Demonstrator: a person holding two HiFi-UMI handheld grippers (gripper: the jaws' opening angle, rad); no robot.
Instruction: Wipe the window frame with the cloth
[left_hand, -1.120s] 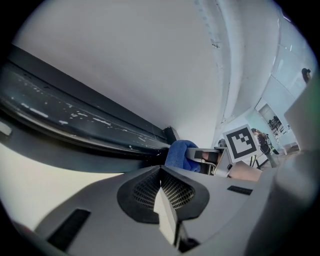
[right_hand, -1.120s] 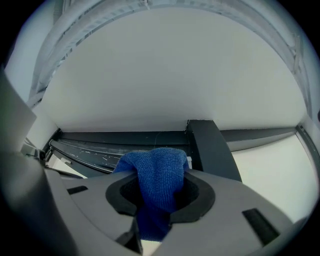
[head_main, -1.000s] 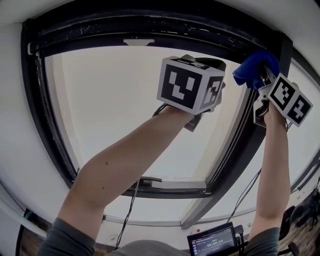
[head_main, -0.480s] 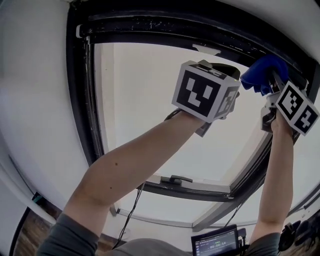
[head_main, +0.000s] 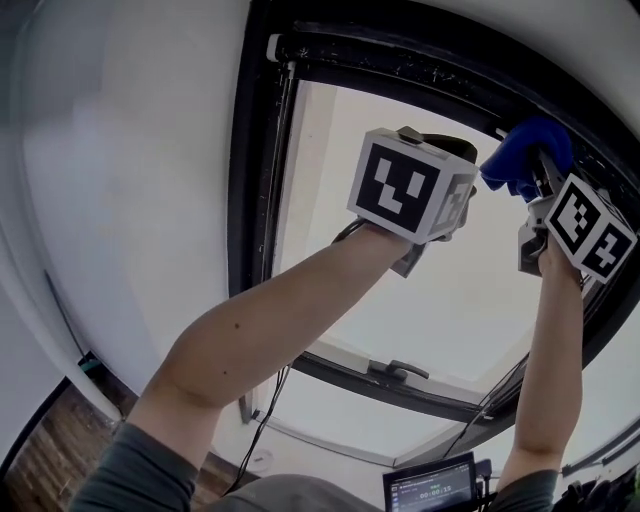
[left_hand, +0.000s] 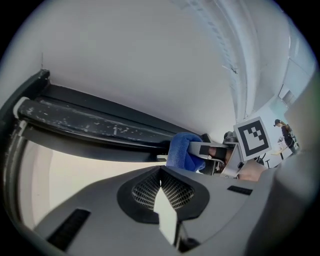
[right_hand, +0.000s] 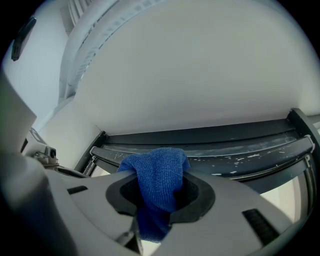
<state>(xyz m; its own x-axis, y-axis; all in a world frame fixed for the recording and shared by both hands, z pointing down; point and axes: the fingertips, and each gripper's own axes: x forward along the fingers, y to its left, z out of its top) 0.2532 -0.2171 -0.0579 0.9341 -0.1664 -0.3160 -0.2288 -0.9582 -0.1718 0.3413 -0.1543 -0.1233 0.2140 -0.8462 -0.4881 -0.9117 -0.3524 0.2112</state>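
Right tool (head_main: 538, 172) is clamped on the blue cloth (head_main: 522, 148) and raised overhead, so the bunched end appears to meet the speckled top rail of the window frame (head_main: 400, 62), toward its right end. Left tool (head_main: 440, 150) hangs just beside, jaws closed on nothing, judged idle.

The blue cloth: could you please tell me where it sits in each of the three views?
Head view: upper right, the blue cloth at the top bar of the window frame.
Left gripper view: right of centre, just under that bar.
Right gripper view: low centre, clamped in the right gripper.
Shared landmark: the frame's black, white-flecked top bar.
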